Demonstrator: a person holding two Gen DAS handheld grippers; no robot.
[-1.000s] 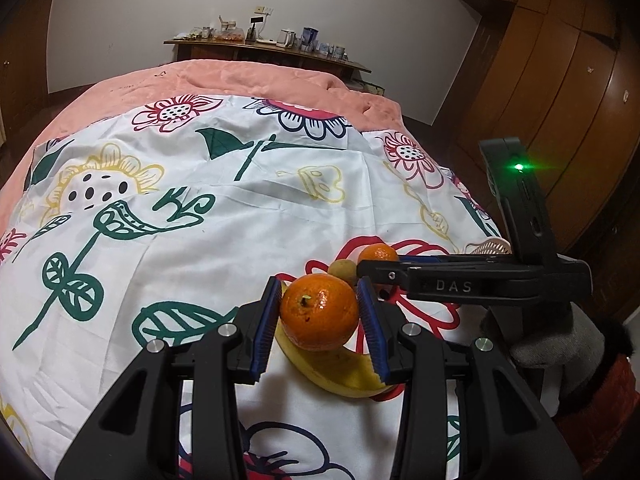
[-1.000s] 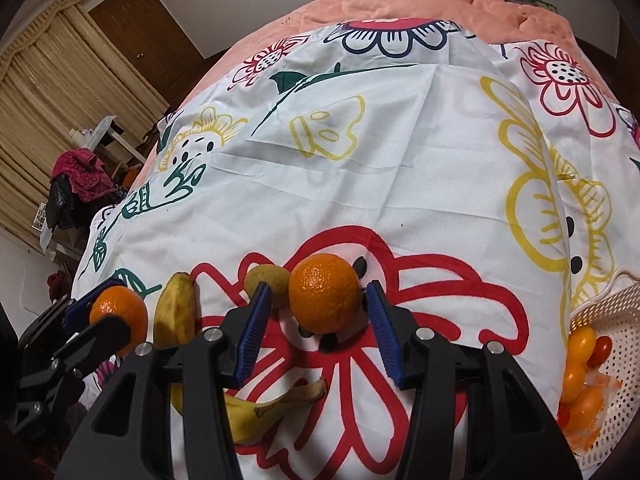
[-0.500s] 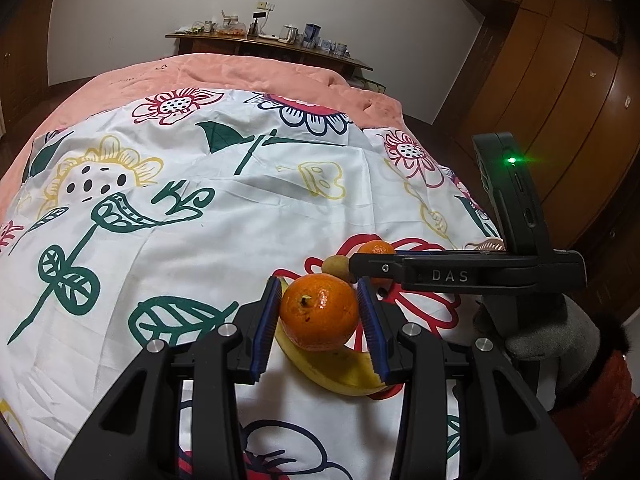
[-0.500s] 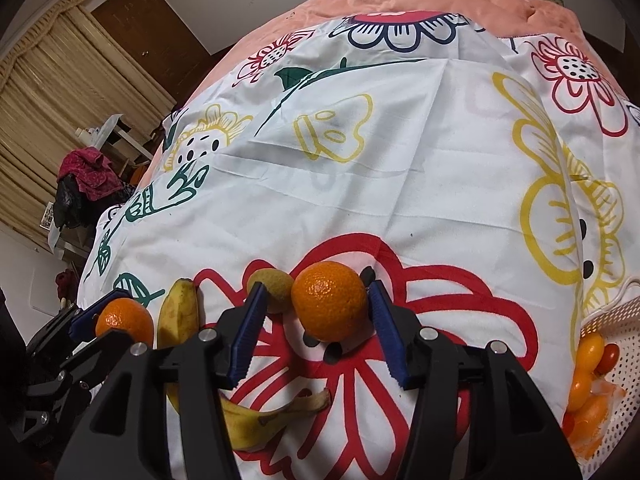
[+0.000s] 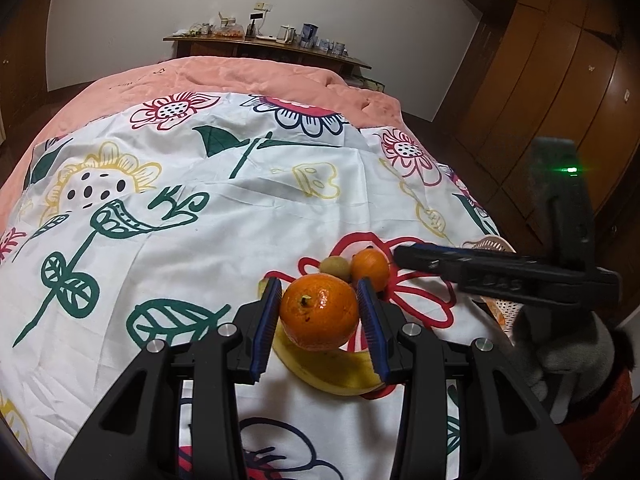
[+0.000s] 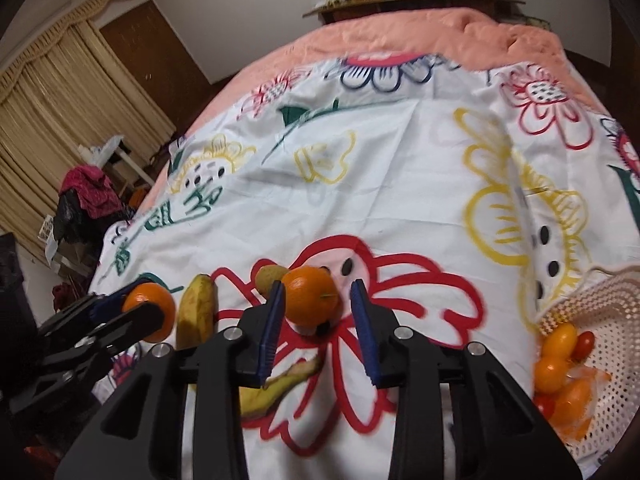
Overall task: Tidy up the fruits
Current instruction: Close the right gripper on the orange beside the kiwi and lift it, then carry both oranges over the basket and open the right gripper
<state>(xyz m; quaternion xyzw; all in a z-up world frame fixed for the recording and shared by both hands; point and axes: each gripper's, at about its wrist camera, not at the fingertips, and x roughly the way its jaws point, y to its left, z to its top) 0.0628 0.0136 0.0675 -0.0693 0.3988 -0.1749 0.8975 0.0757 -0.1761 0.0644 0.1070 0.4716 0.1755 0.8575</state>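
My left gripper (image 5: 319, 300) is shut on a large orange (image 5: 319, 312), held just above a banana (image 5: 328, 376) on the flowered sheet. A smaller orange (image 6: 310, 298) lies on the red flower print beside a kiwi (image 6: 269, 278). My right gripper (image 6: 318, 292) hovers just short of this orange with its jaws closing. The orange shows between the blue pads (image 6: 362, 320) but sits a little beyond the tips. A gap remains at the right pad, so nothing is gripped. In the left wrist view the right gripper (image 5: 400, 254) points at that orange (image 5: 370, 266) from the right.
A white perforated basket (image 6: 612, 360) at the bed's right edge holds several small orange and red fruits (image 6: 556, 360). A grey-gloved hand (image 5: 568, 360) holds the right gripper. A pink blanket (image 5: 240, 76) covers the far bed, and wooden wardrobes (image 5: 560, 80) stand to the right.
The right gripper drew back and up from the smaller orange, which now looks smaller and farther, and its jaws narrowed. The left gripper and its orange stayed put.
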